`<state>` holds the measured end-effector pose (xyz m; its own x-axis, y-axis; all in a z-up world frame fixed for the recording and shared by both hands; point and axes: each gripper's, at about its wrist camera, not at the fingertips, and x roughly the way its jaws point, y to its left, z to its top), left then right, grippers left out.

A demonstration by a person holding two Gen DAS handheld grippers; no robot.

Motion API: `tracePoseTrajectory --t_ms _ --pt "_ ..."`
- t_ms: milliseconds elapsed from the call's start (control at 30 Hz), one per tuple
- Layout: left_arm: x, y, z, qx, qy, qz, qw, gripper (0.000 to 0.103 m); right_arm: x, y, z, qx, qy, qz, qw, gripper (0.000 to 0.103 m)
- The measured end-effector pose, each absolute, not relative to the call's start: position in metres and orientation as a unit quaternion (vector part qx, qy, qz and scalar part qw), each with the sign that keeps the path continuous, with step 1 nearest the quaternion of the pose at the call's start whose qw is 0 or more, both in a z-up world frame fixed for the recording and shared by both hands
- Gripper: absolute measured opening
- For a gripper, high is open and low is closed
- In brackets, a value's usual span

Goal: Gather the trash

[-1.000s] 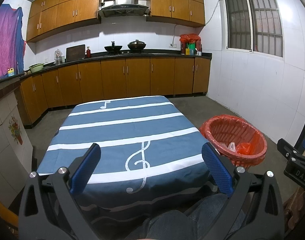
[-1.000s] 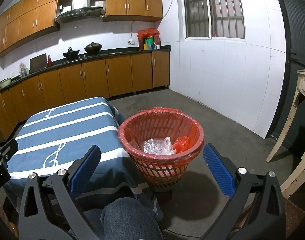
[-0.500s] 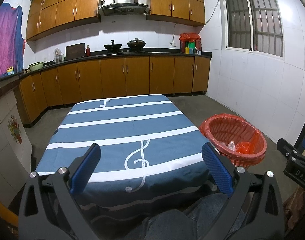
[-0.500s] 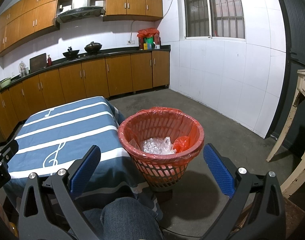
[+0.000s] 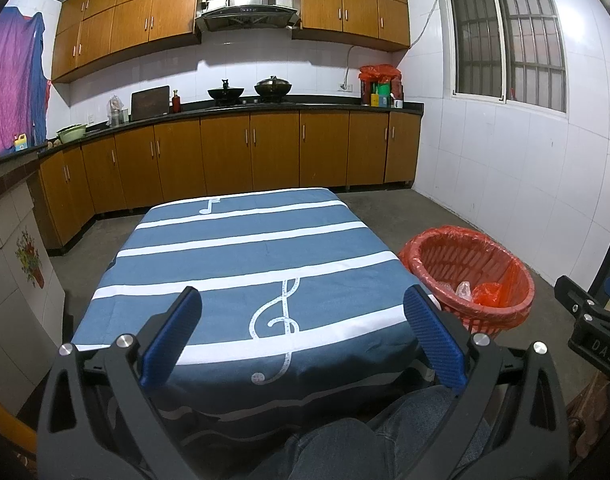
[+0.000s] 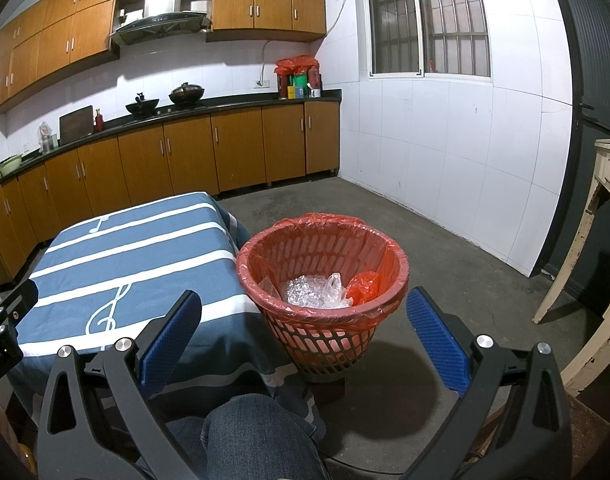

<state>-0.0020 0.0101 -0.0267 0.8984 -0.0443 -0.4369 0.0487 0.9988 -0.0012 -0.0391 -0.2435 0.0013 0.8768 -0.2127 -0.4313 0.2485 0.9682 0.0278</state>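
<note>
At the far left of the left wrist view, a purple cloth (image 5: 13, 80) hangs on the wall above a tiled counter end. Wooden base cabinets (image 5: 241, 156) run along the back wall under a dark countertop carrying a green bowl (image 5: 71, 133), a red bottle (image 5: 176, 101) and two black pans (image 5: 249, 90). A range hood (image 5: 247, 10) sits between the upper cabinets.

The table (image 5: 209, 304) stands in the centre, covered by a blue cloth with white stripes and a treble clef print. No loose item is visible on the cloth. The left gripper (image 5: 303, 326) hovers above the near table edge with its blue-padded jaws spread wide and nothing between them. The person's denim-covered knee (image 5: 345, 448) shows below it.

To the right of the table, on the concrete floor, stands the red basket (image 6: 325, 336), lined with a red bag. It sits just beside the table's right corner. The collected trash (image 6: 317, 290) lies at the bottom of the basket: crinkled clear plastic film, with a crumpled piece of red plastic touching it on the right.

In the right wrist view, the right gripper (image 6: 305, 330) is aimed at the basket from the near side, jaws fully apart and holding nothing. A barred window (image 6: 427, 20) is set in the white tiled wall. At the far right edge stands a worn cream wooden table (image 6: 585, 264).
</note>
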Motion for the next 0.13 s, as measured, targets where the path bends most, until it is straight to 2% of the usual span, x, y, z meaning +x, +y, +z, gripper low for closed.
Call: tracePoseTrajectory --t_ms 133 --pt "-0.0015 0.0128 -0.0254 0.003 0.226 -0.025 0.974 0.099 -0.0374 -0.2439 0.0023 0.041 0.218 -0.119 0.968 0.101"
